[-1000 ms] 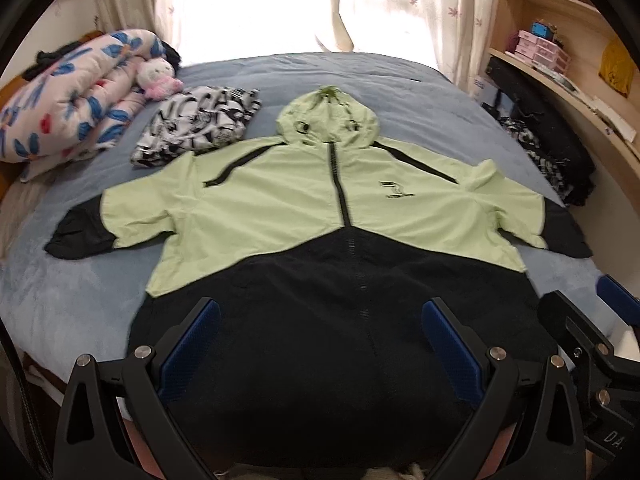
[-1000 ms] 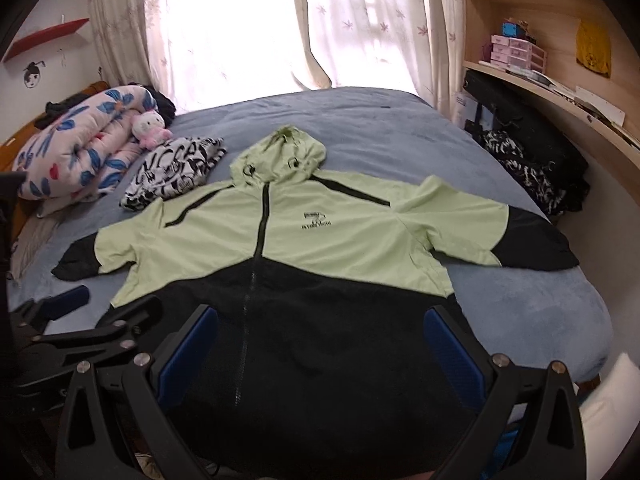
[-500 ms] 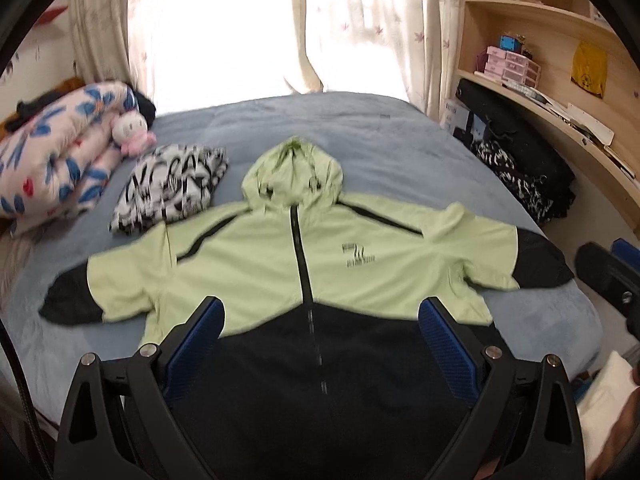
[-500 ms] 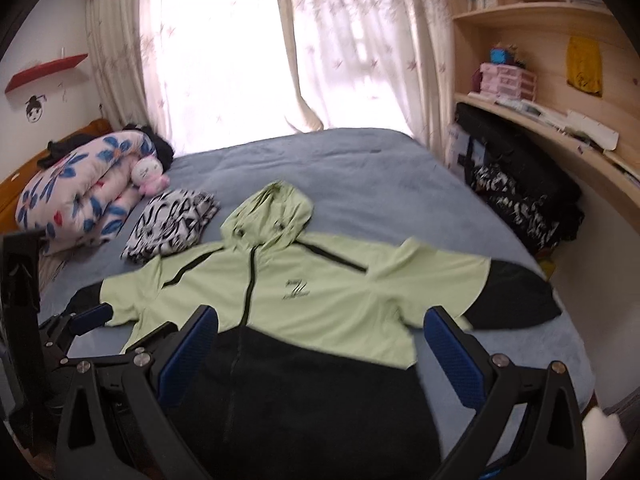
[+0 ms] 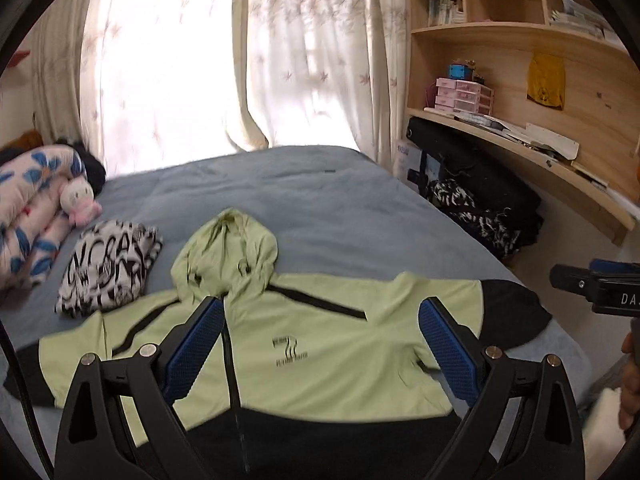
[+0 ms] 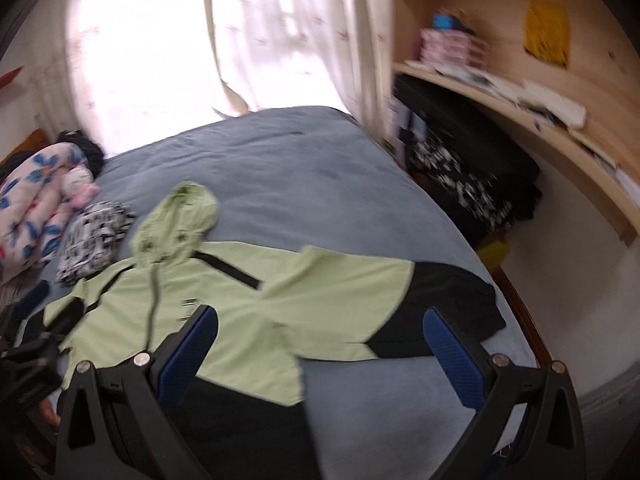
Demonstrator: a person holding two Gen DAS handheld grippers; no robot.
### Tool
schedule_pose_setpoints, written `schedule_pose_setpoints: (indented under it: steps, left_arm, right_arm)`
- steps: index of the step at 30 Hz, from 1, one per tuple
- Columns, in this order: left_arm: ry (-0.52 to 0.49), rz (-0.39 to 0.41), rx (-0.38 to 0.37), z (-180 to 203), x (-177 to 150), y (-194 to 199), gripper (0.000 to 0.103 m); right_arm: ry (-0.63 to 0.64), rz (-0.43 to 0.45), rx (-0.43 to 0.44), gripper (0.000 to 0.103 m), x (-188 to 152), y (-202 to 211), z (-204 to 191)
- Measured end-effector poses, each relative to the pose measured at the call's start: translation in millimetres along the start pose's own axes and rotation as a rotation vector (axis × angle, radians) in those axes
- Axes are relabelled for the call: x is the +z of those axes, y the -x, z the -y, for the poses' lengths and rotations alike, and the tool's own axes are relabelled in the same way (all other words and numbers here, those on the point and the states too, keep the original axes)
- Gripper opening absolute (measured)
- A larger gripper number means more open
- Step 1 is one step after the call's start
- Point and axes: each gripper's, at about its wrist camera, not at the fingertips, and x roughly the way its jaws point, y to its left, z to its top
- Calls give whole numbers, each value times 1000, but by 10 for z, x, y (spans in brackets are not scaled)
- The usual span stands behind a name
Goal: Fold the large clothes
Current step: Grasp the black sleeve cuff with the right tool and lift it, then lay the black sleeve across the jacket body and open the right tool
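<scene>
A light-green and black hooded jacket [image 5: 332,344] [image 6: 320,300] lies flat, front up, zipped, on the blue bed [image 5: 328,200], sleeves spread out to both sides. My left gripper [image 5: 320,340] hovers open above its chest, nothing between the blue pads. My right gripper [image 6: 320,344] is open too, over the jacket's right sleeve and side; its black cuff [image 6: 448,304] lies near the bed's right edge. The right gripper's body [image 5: 600,288] shows at the right edge of the left wrist view. The right wrist view is blurred.
A folded black-and-white garment [image 5: 108,268] lies left of the hood. A floral quilt [image 5: 32,200] and a plush toy [image 5: 78,202] sit at the bed's far left. Wooden shelves [image 5: 520,140] and dark bags [image 5: 480,200] line the right wall. Curtains [image 5: 280,60] hang behind.
Both grippers have lifted and tilted upward, away from the jacket's black hem. The right one has also swung to the right, toward the sleeve. The jacket has not moved.
</scene>
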Motion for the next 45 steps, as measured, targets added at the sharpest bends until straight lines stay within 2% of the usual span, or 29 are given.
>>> schedule_pose_setpoints:
  steps: [7,13,15,17,19,21,26,27,28,29,30,31,33,36,40,42,45]
  left_arm:
    - [-62,-64,-24,630,25,-824,97]
    - [-149,-98,9,1107,-187,-1369,97]
    - [-157,-140,16,1233,-276,-1567,97]
    - [-160,-195,24,1353,-351,-1784,96]
    - [-163,-245,15,1433,-420,-1955,88]
    - [-160,-294,2,1488,-488,-2100,87]
    - [-145,-343,-18,1482,-594,-2220,87]
    - [-145,-347,-18,1469,-603,-2230,87]
    - [-144,-352,-18,1450,-612,-2234,87]
    - [-140,-357,-22,1427,-622,-2237,87]
    - [-136,-360,-23,1387,-627,-2223,87]
    - [-134,-361,-22,1342,-619,-2214,87]
    - [-124,-359,-11,1224,-599,-2172,87]
    - [-103,-350,-2,1009,-553,-2072,87]
    - [-72,-339,6,630,-516,-1879,87]
    - [-51,-339,15,417,-515,-1777,87]
    - [13,-341,22,37,-548,-1634,87]
  right_arm:
    - [-292,-189,-27,103,-146,-866,1142]
    - [-483,-313,-51,92,-499,-1359,1877]
    - [-527,-340,-50,86,-582,-1491,2041]
    - [-569,-351,-48,84,-632,-1599,2163]
    - [-619,-368,-46,82,-677,-1716,2265]
    - [-662,-382,-29,77,-717,-1835,2325]
    - [-700,-414,-50,64,-783,-2149,2404]
    - [-705,-412,-72,58,-793,-2195,2407]
    - [-701,-406,-90,52,-790,-2211,2404]
    - [-690,-397,-109,39,-769,-2220,2392]
    - [-665,-380,-142,14,-736,-2206,2363]
    - [-651,-365,-148,11,-713,-2184,2344]
    - [-617,-323,-167,5,-635,-2083,2262]
    - [-506,-185,-164,4,-403,-1744,1948]
    - [-334,-34,22,4,-36,-1195,1171]
    - [-234,-12,124,4,78,-1030,670]
    - [-86,-24,245,4,37,-919,-86]
